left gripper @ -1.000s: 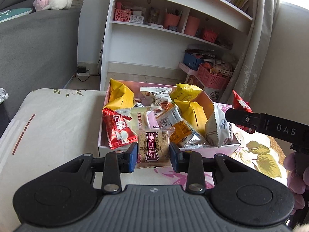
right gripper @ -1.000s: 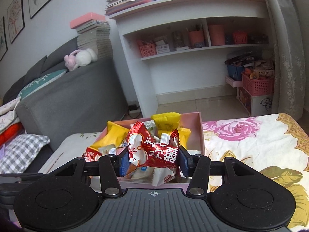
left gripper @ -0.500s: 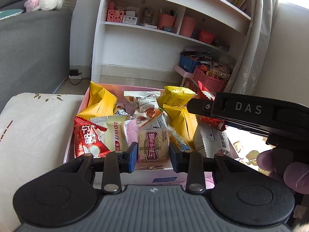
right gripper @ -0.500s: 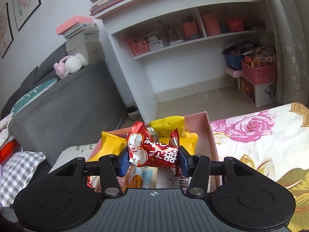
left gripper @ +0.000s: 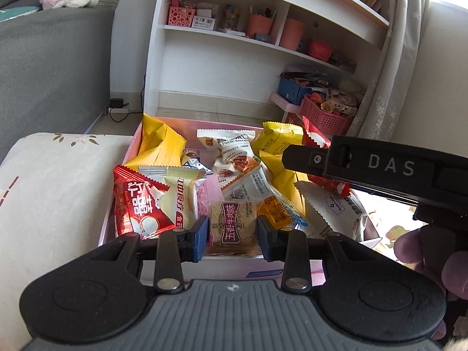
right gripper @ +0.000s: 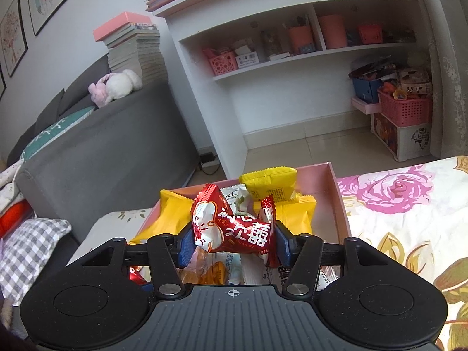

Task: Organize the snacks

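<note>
A pink box point(left gripper: 117, 187) on the bed holds several snack packets, yellow, white and red. My left gripper point(left gripper: 233, 234) is shut on a tan beef snack packet point(left gripper: 233, 225) and holds it over the box's near edge. My right gripper point(right gripper: 234, 241) is shut on a red candy packet point(right gripper: 231, 225) and holds it above the box point(right gripper: 336, 187). In the left wrist view the right gripper's black body point(left gripper: 380, 169) reaches over the box's right side, with the red packet point(left gripper: 314, 140) showing behind it.
A floral bedspread point(right gripper: 395, 204) lies right of the box and a pale cover point(left gripper: 52, 181) lies left. A grey sofa point(right gripper: 117, 152) stands at the left. A white shelf unit point(left gripper: 263, 58) and pink baskets point(right gripper: 406, 108) stand beyond the bed.
Both grippers have moved forward over the box with their packets. The right gripper has come in from the right, across the box's right side.
</note>
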Action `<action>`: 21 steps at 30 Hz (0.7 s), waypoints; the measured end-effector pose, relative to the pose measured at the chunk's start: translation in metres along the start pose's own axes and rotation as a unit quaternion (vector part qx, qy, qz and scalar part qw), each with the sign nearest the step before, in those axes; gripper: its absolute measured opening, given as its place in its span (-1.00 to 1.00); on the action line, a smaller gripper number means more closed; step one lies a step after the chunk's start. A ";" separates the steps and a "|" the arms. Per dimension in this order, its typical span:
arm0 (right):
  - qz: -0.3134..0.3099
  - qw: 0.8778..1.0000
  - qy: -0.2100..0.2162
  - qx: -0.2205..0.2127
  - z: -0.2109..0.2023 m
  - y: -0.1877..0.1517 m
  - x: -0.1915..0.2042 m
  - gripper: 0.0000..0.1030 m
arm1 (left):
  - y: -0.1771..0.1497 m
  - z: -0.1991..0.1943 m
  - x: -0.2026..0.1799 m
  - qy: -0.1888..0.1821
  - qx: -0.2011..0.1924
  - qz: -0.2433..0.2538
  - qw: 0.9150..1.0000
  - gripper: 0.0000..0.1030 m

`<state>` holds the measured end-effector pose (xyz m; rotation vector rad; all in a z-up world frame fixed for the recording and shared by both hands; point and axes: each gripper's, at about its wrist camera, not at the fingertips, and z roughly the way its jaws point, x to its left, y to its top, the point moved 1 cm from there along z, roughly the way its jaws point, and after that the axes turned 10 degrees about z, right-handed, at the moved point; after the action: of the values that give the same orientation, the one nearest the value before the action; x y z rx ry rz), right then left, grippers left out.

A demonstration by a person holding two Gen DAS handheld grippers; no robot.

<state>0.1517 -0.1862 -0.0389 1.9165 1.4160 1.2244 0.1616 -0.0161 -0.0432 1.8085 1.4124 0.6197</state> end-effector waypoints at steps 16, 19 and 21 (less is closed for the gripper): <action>-0.022 1.000 0.003 -0.010 -0.036 0.002 -0.002 0.84 | 0.000 -0.033 -0.009 -0.012 -0.010 0.025 1.000 0.89; -0.031 1.000 -0.003 -0.004 -0.047 -0.002 -0.006 0.85 | -0.005 -0.041 -0.007 -0.007 -0.004 0.035 0.999 0.95; -0.037 0.999 -0.004 -0.001 -0.057 -0.004 -0.010 0.89 | -0.009 -0.047 -0.005 -0.002 0.001 0.040 0.999 0.96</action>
<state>0.1003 -0.2016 -0.0176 1.8488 1.4663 1.1815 0.1197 -0.0078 -0.0214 1.8746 1.3425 0.6560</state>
